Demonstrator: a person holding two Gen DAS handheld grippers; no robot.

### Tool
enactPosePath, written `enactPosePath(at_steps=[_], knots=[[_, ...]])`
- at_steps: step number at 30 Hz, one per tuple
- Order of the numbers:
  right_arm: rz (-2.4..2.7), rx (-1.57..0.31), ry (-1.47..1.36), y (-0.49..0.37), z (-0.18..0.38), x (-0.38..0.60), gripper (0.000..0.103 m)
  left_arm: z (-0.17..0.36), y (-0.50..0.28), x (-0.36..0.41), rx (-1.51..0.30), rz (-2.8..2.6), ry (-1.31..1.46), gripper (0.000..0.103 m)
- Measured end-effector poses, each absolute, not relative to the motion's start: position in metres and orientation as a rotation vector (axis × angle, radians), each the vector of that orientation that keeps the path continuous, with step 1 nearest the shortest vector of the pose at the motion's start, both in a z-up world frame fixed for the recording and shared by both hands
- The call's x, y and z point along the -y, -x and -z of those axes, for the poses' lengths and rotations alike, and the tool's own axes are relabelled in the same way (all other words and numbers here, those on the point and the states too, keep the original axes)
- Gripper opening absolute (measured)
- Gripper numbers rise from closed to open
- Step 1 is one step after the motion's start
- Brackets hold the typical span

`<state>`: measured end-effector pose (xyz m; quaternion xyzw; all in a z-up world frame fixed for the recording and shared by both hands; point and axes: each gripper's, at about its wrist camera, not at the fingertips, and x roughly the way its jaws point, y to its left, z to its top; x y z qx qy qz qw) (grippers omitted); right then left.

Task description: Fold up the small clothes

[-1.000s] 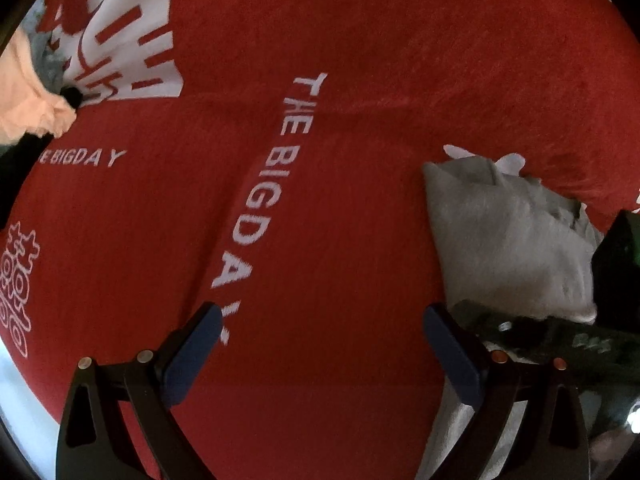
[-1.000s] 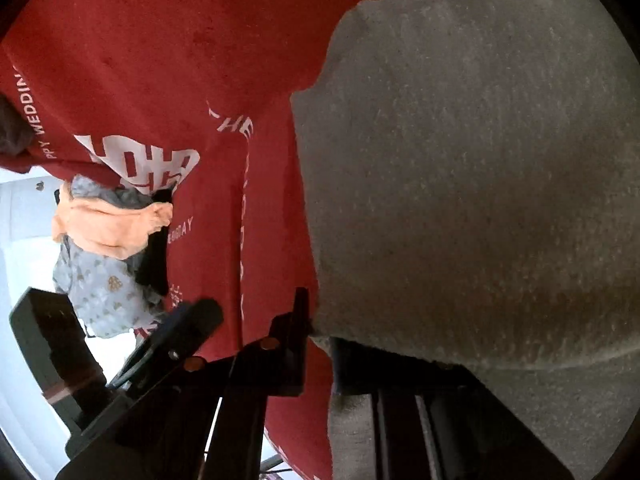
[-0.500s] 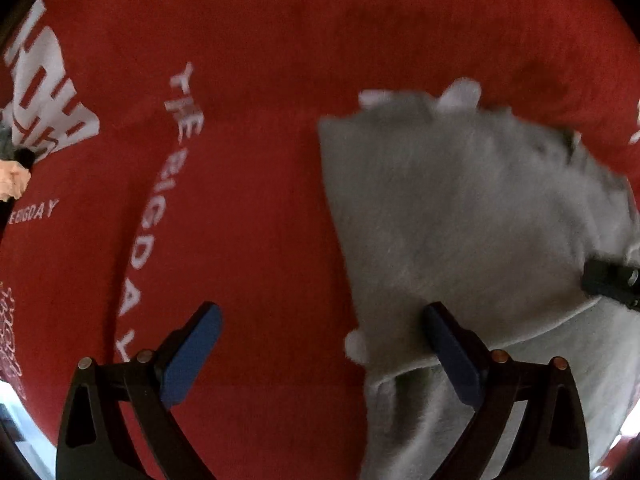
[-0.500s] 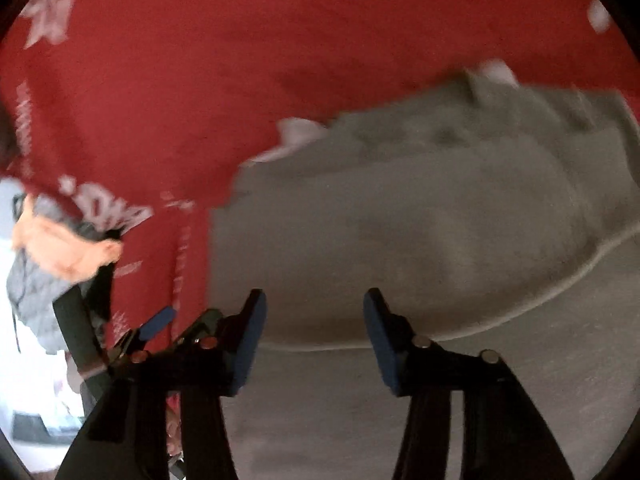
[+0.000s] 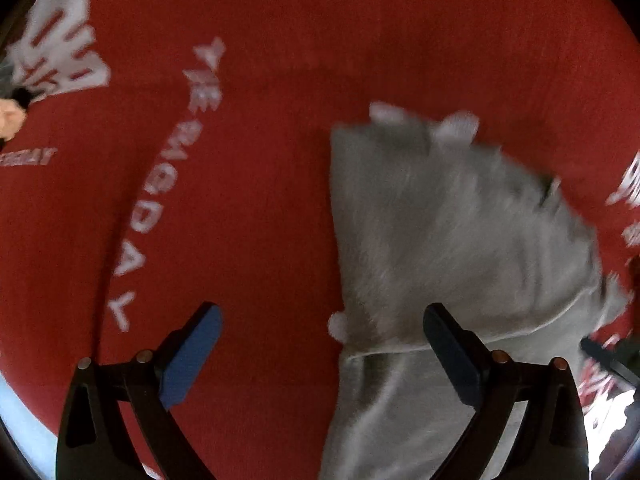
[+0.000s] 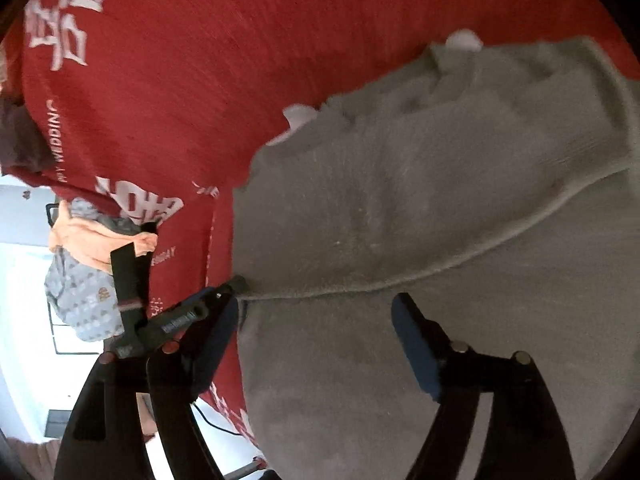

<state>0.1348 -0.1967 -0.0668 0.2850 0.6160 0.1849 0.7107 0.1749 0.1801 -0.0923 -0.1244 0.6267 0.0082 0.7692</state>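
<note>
**Grey garment folded on red cloth, both jaws released**

The grey garment (image 5: 452, 240) lies folded on the red printed cloth (image 5: 240, 200) covering the surface. The left gripper (image 5: 320, 356) stands spread wide, its right jaw over the garment's folded edge, its left over bare cloth. The right gripper (image 6: 316, 340) gapes too, grasping nothing, above the fold line.

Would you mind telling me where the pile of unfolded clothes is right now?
In the right wrist view, the pile of unfolded clothes hangs at the left edge of the red cloth, left of the grey garment.
</note>
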Motion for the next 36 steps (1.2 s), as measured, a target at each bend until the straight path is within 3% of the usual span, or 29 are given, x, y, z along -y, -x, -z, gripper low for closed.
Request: enactPosePath(at_steps=[7, 11, 24, 36], knots=[[-0.385, -1.352, -0.581, -0.122, 0.032, 0.225, 0.084, -0.006, -0.151, -0.202, -1.180, -0.095, 0.215, 0.101], [-0.384, -1.354, -0.506, -0.114, 0.018, 0.233, 0.084, -0.037, -0.118, -0.214, -1.132, -0.174, 0.213, 0.101], [-0.438, -1.327, -0.378, -0.050, -0.017, 0.215, 0.084, -0.073, 0.055, -0.266, -1.093, -0.400, 0.300, 0.101], [-0.518, -1.341, -0.331, 0.061, -0.034, 0.125, 0.084, -0.098, 0.202, -0.359, -0.999, -0.493, 0.336, 0.101]])
